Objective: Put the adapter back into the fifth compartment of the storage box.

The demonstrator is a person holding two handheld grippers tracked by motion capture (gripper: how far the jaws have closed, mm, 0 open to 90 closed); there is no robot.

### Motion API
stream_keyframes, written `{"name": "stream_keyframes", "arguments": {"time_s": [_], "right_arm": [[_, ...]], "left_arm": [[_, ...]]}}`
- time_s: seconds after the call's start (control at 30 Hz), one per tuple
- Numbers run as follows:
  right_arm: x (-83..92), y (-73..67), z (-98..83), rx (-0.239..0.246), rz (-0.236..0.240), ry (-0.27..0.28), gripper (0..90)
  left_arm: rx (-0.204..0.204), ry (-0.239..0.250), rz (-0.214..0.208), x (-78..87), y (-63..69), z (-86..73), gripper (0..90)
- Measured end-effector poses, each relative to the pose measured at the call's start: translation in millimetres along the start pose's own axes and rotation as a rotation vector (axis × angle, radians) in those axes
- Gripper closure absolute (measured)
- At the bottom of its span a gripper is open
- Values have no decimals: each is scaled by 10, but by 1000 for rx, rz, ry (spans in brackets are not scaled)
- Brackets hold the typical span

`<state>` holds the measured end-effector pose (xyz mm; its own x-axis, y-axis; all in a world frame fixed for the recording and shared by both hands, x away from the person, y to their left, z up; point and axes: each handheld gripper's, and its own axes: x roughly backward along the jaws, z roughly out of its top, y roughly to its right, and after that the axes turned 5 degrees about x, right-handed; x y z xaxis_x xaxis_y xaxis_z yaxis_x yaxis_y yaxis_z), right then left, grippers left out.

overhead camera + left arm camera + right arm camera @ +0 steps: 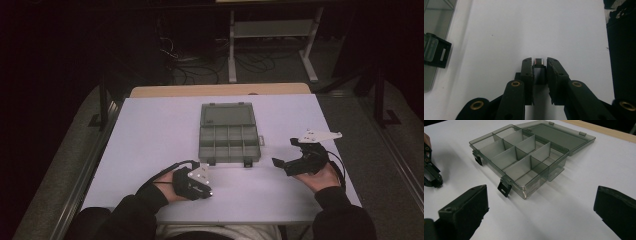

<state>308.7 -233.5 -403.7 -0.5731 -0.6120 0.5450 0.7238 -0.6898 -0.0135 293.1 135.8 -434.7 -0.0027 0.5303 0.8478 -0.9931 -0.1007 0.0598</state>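
1. Left gripper (540,65) clenched on a small metal-tipped plug (539,61), its body hidden between the jaws.
2. Right gripper (541,207) released; open compartment box (524,160) mid-surface (150,130).

A lab or workshop: a white-topped work table (150,125) fills the frame's centre, above it loose black cables (200,65) sprawl on grey carpet beside a white metal desk frame (272,35) at top centre.

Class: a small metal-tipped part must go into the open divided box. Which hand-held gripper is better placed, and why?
Left. The left hand-held gripper is shut on the small part, beside the box. The right hand-held gripper is open and empty.
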Motion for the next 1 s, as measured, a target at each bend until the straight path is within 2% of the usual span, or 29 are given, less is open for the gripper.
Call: {"name": "stream_keyframes", "arguments": {"time_s": [0.33, 0.6, 0.73, 0.83, 0.87, 1.0], "right_arm": [[-2, 14, -13, -8, 0, -5, 0], [-4, 12, -14, -7, 1, -7, 0], [-7, 9, -15, -7, 6, -8, 0], [-7, 9, -15, -6, 6, -8, 0], [-8, 9, -15, -6, 6, -8, 0], [-10, 7, -15, -5, 7, -10, 0]], "left_arm": [[2, 2, -12, 15, 0, 3, 764], [13, 15, 3, 104, -25, 14, 765], [19, 29, 7, 227, -53, 47, 764], [20, 36, 7, 252, -64, 49, 764], [21, 45, 16, 312, -84, 57, 764], [25, 52, 26, 372, -107, 68, 764]]}}
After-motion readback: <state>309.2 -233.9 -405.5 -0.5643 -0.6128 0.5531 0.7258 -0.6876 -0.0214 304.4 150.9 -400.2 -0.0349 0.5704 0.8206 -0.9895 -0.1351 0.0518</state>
